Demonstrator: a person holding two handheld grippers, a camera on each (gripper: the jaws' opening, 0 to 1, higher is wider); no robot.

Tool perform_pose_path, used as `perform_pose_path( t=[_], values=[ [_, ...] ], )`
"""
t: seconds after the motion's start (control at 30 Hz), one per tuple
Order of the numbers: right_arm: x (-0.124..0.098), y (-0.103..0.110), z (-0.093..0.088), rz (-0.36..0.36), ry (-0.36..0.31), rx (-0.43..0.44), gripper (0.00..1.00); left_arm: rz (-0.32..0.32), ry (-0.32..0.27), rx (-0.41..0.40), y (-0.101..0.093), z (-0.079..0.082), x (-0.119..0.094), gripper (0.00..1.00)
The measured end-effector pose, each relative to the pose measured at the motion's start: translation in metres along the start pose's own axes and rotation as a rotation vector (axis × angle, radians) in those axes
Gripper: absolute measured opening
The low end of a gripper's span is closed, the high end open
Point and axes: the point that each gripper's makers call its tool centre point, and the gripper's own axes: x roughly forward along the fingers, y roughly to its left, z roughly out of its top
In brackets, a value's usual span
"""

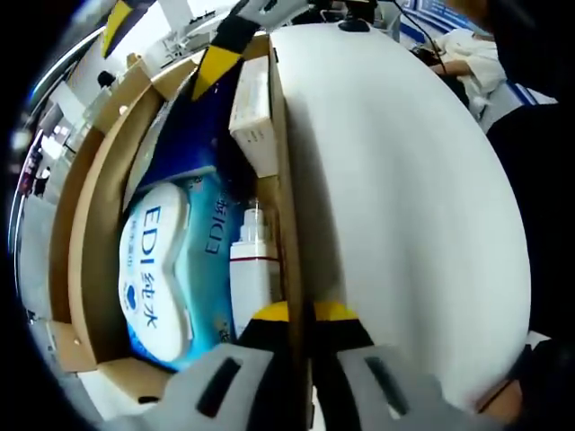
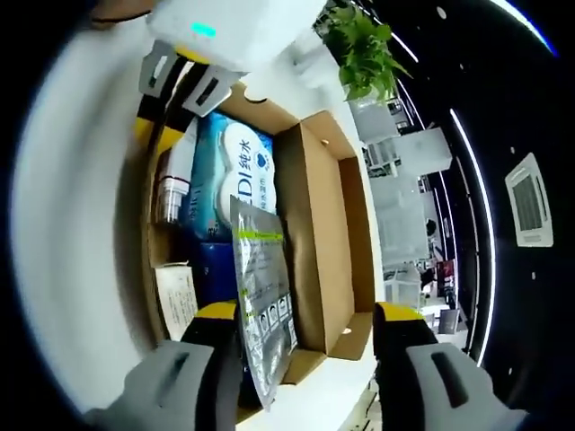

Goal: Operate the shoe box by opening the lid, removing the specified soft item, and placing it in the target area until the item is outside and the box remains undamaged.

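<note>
Two yellow-tipped jaws of the left gripper (image 1: 301, 314) rise at the bottom centre of the left gripper view, drawn close together and clamped on the near side wall of the shoe box (image 1: 289, 224). Left of that wall, inside the box, a white bottle (image 1: 252, 269) stands beside a blue-and-white soft pack of wipes (image 1: 166, 269), with a small cream carton (image 1: 253, 112) farther up. Right of the wall spreads the white counter (image 1: 404, 197). At the top of the frame the yellow-and-black right gripper (image 1: 225, 49) comes in over the far end of the box.

In the right gripper view, the right gripper (image 2: 305, 328) stands wide open at the bottom, its left jaw just beside a silver foil pouch (image 2: 260, 305) that leans upright in the box. Beyond the pouch lie the wipes pack (image 2: 225, 175) and the bottle (image 2: 172, 184), with the open cardboard lid (image 2: 328, 242) to the right. At upper left the left gripper (image 2: 180, 85) grips the box edge. A green plant (image 2: 364, 49) stands at upper right.
</note>
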Motion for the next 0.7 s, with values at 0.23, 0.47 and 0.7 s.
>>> perform_pose_path(
  t=[0.23,0.47,0.7],
  values=[
    [-0.001,-0.005,0.003,-0.061,-0.002,-0.060,0.49,0.001,0.002,-0.001,-0.002,0.000,0.000,0.02],
    [0.004,0.001,0.002,-0.064,0.015,-0.077,0.45,0.000,0.001,-0.001,-0.002,0.000,-0.001,0.02],
    [0.012,-0.001,-0.002,-0.084,0.008,-0.091,0.27,0.001,0.004,0.003,-0.002,0.000,0.000,0.02]
  ],
)
